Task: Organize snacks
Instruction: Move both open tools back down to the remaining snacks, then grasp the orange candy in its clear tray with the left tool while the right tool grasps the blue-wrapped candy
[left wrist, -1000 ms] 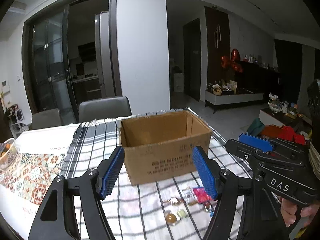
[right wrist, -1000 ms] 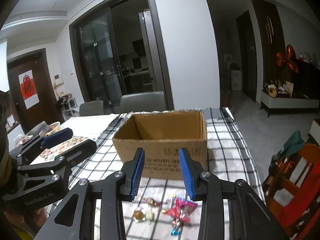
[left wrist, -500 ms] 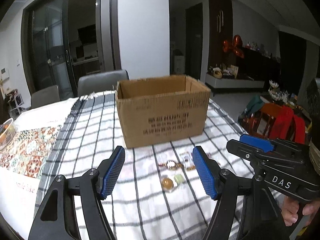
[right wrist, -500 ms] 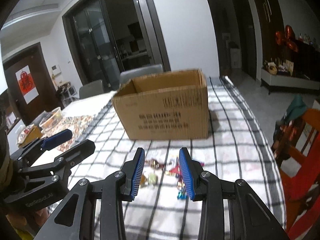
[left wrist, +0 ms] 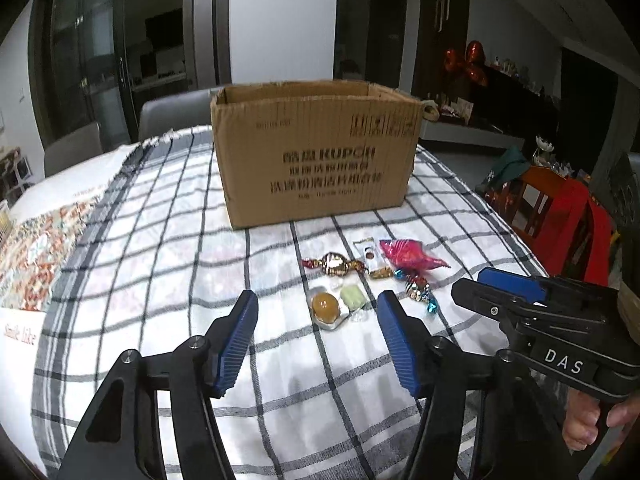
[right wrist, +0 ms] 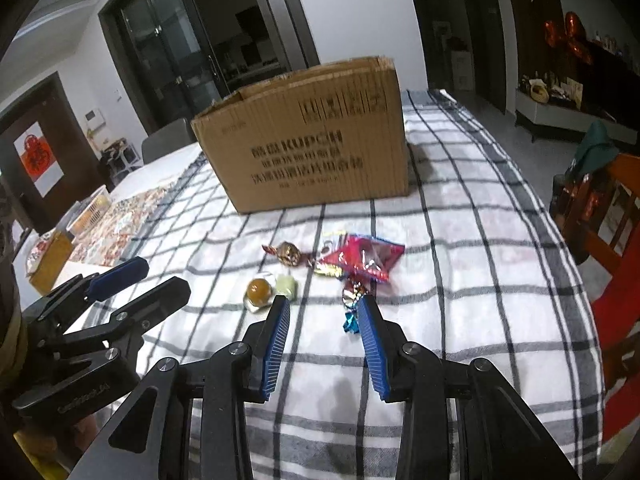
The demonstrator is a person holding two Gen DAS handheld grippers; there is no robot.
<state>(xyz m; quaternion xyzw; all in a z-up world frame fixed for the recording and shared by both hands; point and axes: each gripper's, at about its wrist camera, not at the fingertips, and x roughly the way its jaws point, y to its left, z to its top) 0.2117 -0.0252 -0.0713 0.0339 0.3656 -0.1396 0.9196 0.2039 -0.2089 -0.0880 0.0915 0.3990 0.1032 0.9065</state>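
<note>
An open cardboard box stands on the checked tablecloth. In front of it lie several snacks: a red packet, a gold-wrapped candy, an amber jelly cup, a green sweet and a blue-ended foil candy. My left gripper is open and empty, just short of the jelly cup. My right gripper is open and empty, close before the foil candy.
A patterned mat covers the table's left part, with a small basket there. Grey chairs stand behind the table. A red and orange chair stands past the table's right edge.
Both grippers have dropped and tilted down toward the snacks. The box now looks higher and farther in each view. Both stay open.
</note>
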